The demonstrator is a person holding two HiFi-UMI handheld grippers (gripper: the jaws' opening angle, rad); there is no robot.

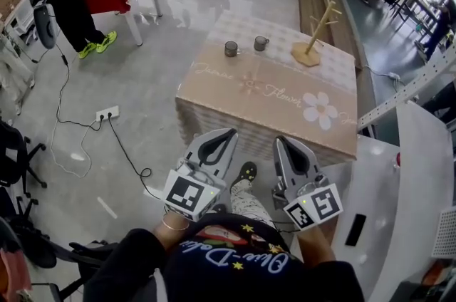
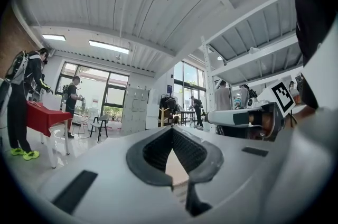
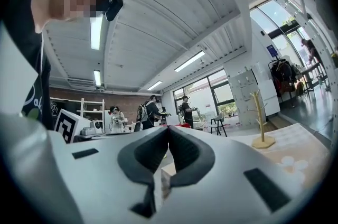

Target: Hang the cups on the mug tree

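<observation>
**Both grippers closed and empty, short of the table**

The left gripper [image 1: 226, 132] and right gripper [image 1: 282, 141] are held closed on nothing before the table's [image 1: 271, 115] near edge. One cup [image 1: 231, 48], a second cup [image 1: 261, 43] and the mug tree [image 1: 317, 28] are seen at its far side, beyond bare tabletop.

The head view looks steeply down toward the tabletop [image 1: 271, 73]. The gripper views look level along the left tongs [image 2: 171, 129] and right tongs [image 3: 168, 128]; right and head views share the mug tree [image 3: 263, 142].
</observation>
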